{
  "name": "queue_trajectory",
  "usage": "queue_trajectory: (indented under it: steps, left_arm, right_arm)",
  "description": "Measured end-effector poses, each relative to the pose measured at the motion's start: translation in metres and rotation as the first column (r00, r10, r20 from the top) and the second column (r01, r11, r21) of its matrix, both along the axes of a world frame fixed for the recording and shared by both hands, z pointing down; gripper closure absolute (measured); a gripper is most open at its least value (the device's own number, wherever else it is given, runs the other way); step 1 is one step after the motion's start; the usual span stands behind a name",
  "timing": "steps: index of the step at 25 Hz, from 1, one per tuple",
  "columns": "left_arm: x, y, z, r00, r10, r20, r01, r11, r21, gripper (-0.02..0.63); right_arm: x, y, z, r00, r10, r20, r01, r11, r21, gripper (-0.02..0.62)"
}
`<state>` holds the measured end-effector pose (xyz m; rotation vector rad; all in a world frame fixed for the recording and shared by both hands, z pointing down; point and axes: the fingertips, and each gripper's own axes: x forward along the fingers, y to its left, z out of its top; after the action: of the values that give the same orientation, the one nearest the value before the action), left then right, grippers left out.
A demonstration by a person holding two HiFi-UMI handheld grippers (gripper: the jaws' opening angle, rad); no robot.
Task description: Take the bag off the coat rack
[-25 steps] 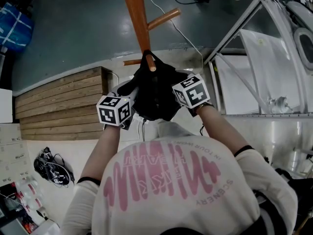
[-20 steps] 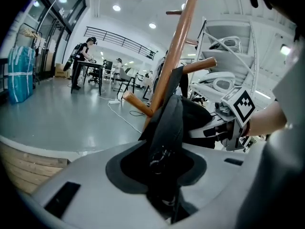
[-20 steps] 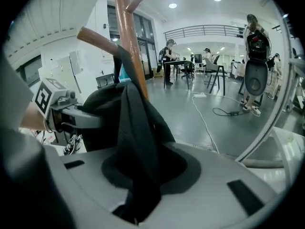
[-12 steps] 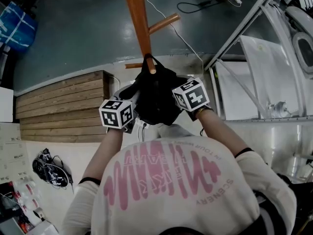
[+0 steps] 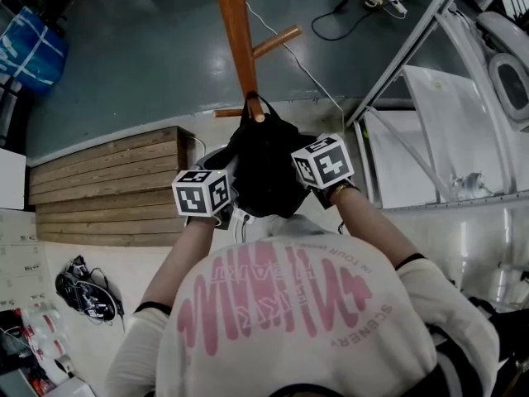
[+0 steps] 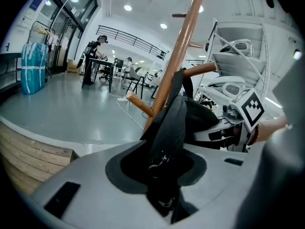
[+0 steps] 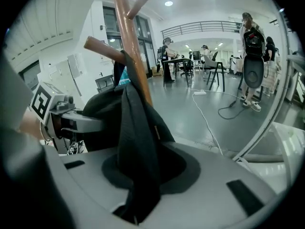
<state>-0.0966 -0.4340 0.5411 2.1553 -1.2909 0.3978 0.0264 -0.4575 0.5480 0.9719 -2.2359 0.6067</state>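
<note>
A black bag [image 5: 263, 164] hangs by its loop on a peg of the wooden coat rack [image 5: 236, 40]. My left gripper [image 5: 221, 195] is shut on the bag's left side; in the left gripper view the black fabric [image 6: 169, 132] runs between its jaws. On the other side my right gripper [image 5: 304, 165] is shut on the bag as well, and a fold of the black bag [image 7: 136, 151] is pinched between its jaws in the right gripper view. The coat rack's pole [image 6: 178, 56] and the same pole [image 7: 131, 37] rise just behind the bag.
Wooden steps [image 5: 107, 180] lie to the left on the floor. A white metal frame [image 5: 413, 48] with white panels stands at the right. Cables [image 5: 87, 292] lie at lower left, and a white cord [image 5: 289, 40] runs across the grey floor. People stand at tables far off.
Both grippers and the bag have edged slightly toward the person and down in the view; the bag's loop stays over the peg.
</note>
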Motion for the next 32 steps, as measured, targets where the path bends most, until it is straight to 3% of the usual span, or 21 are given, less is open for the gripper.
queue_trajectory:
  steps: [14, 32]
  left_arm:
    - [-0.002, 0.021, -0.024, 1.0, 0.01, 0.025, -0.011, 0.999, 0.038, 0.508]
    - [-0.002, 0.061, -0.066, 0.999, 0.038, -0.013, -0.036, 0.993, 0.11, 0.508]
  right_arm:
    - [-0.003, 0.021, -0.021, 0.999, 0.027, 0.017, -0.028, 0.999, 0.033, 0.509]
    - [-0.002, 0.069, -0.062, 0.994, 0.107, 0.033, -0.109, 0.99, 0.087, 0.509]
